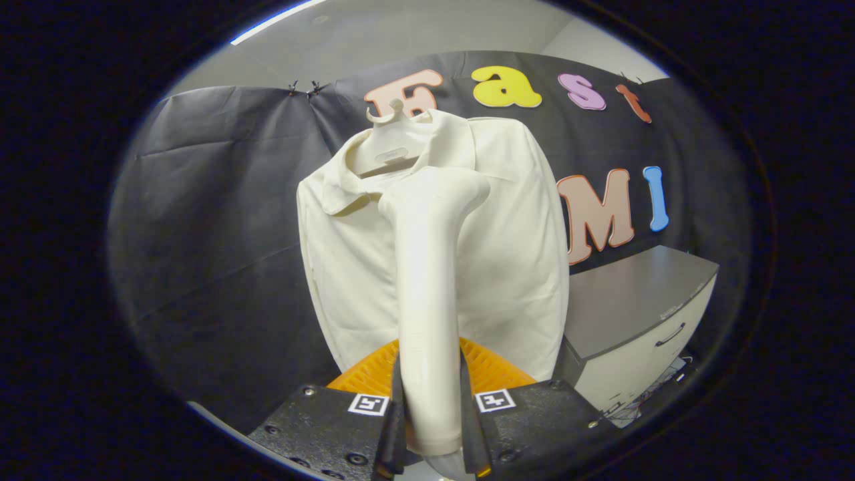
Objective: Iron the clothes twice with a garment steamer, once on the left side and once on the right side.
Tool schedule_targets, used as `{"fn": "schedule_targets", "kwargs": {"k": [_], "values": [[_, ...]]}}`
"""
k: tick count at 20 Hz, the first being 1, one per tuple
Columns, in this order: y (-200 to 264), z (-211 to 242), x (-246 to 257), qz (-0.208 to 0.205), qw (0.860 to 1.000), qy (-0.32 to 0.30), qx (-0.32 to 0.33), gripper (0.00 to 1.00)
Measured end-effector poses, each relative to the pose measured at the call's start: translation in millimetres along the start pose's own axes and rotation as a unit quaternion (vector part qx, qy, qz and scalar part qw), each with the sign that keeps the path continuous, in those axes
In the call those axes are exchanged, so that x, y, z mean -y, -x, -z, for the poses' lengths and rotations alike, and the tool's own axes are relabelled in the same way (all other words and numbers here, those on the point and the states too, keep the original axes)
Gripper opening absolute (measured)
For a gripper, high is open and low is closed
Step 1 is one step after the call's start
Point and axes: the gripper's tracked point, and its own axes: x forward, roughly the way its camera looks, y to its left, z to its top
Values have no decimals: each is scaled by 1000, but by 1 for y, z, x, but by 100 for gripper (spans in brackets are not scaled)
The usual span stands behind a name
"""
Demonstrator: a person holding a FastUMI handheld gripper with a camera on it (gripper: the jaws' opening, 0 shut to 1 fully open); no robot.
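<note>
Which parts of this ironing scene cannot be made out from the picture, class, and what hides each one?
Gripper view:
- Middle front of the cream polo shirt on its white plastic hanger: hidden behind the cream plastic garment steamer.
- Steamer's face toward the shirt: turned away, so contact cannot be told.
- Shirt hem: hidden by the orange ribbed part and the gripper, whose jaws clamp the steamer handle.
- Small items beside the grey-topped cabinet: too small.

I'm in a recording booth, not a home: black cloth wall clipped up behind, plain ceiling w/ 1 strip light above. A shirt hangs on a hanger against the cloth; 1 grey-topped cabinet stands beside it, cables at its foot.
</note>
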Motion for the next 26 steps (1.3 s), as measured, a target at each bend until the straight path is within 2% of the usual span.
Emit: {"fn": "schedule_targets", "kwargs": {"k": [6, 9, 18, 26], "values": [[-28, 24, 16, -13, 1000, -9, -16, 33], [-47, 53, 27, -19, 999, -12, -41, 33], [-52, 151, 45, -23, 992, -39, -117, 33], [-47, 213, 56, -20, 984, -58, -167, 33]]}}
